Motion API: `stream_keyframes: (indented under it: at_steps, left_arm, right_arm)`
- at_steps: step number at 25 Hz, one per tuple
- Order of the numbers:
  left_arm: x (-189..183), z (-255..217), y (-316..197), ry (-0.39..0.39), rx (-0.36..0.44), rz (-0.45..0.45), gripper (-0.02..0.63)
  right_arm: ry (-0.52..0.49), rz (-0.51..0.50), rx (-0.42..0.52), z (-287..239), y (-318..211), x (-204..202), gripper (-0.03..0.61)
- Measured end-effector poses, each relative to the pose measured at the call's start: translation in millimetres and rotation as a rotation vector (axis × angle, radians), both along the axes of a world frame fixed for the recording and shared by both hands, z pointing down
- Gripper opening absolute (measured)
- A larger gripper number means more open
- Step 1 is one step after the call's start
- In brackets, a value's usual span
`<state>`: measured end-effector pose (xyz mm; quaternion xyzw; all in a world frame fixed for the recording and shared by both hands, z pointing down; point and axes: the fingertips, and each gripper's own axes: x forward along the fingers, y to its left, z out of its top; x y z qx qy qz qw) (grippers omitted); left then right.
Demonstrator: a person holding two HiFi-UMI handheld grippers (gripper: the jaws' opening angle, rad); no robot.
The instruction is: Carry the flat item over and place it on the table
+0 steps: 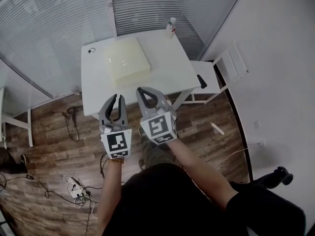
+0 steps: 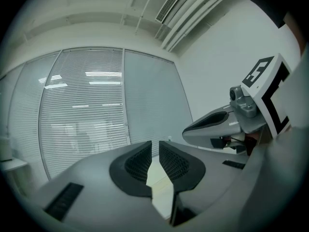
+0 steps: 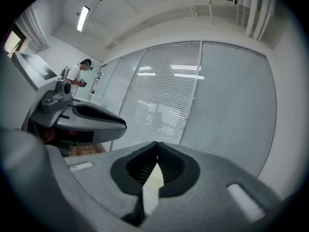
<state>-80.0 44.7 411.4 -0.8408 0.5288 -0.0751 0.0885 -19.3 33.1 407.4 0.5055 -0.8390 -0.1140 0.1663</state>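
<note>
Both grippers are up in front of the person, side by side over the brown wood-plank floor (image 1: 49,146). The left gripper (image 1: 118,98) has its jaws a narrow slit apart with nothing between them, so it's released and empty. The right gripper (image 1: 144,90), just beside it, is clenched: its jaw tips meet at the front, and there's nothing caught in there either.

The flat item, a pale cream square slab (image 1: 127,59), is out ahead of both grippers, beyond their tips and clear of them. It lies flat on the white rectangular surface (image 1: 167,63), a little to the left of the right gripper's line and almost straight ahead of the left one. Neither gripper touches it.

Further ahead and off to the right of the right gripper, a small clear plastic bottle (image 1: 172,27) stands upright at the far edge of the surface. To the right of the grippers, a white slatted chair (image 1: 216,75) sits close against the surface's side. Down and to the left of the left gripper, a white power strip (image 1: 76,186) lies among dark cables on the floor.

Both gripper views look up at a glass wall with grey horizontal blinds (image 2: 87,115). Far off to the right gripper's left stands a person in a white top (image 3: 76,77).
</note>
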Motion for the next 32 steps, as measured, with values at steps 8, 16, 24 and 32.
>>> stream_keyframes:
  at_steps: [8, 16, 24, 32]
  left_arm:
    - [-9.0, 1.8, -21.4, -0.01, 0.001, -0.015, 0.052]
    - [-26.4, 3.9, -50.0, -0.019, -0.009, -0.051, 0.052]
    - [-52.6, 10.9, -81.5, -0.03, -0.042, -0.122, 0.052]
    - [-60.9, 22.8, -111.8, -0.042, -0.092, -0.17, 0.052]
  right_arm:
    - [0.009, -0.017, -0.004, 5.5, -24.6, -10.8, -0.003]
    - [0.019, -0.055, -0.021, 10.1, -58.4, -26.9, -0.003]
    - [0.041, -0.111, -0.052, 17.1, -102.4, -40.7, -0.003]
    - [0.037, -0.153, -0.085, 23.3, -151.4, -45.1, -0.003]
